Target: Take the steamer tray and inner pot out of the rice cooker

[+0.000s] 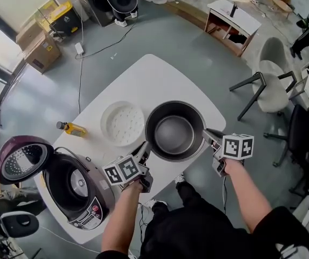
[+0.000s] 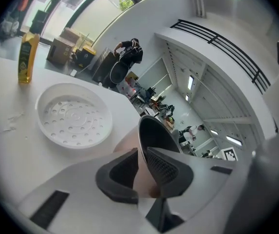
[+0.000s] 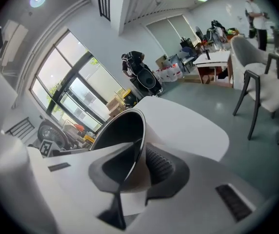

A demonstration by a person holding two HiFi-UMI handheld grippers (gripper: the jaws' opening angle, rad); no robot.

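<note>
The dark metal inner pot [image 1: 172,135] stands on the white table [image 1: 160,77], right of the white perforated steamer tray [image 1: 122,123]. My left gripper [image 1: 145,151] is shut on the pot's near left rim, my right gripper [image 1: 207,135] on its right rim. In the left gripper view the pot [image 2: 155,130] has its rim between the jaws of the left gripper [image 2: 140,169], and the steamer tray [image 2: 73,115] lies beyond to the left. In the right gripper view the pot [image 3: 120,130] has its wall pinched in the right gripper [image 3: 138,169].
The rice cooker [image 1: 76,190] sits at the table's near left corner, its purple lid [image 1: 22,161] swung open and its cavity empty. A yellow bottle [image 1: 72,128] lies left of the tray. A grey chair [image 1: 270,85] stands beyond the table's right edge.
</note>
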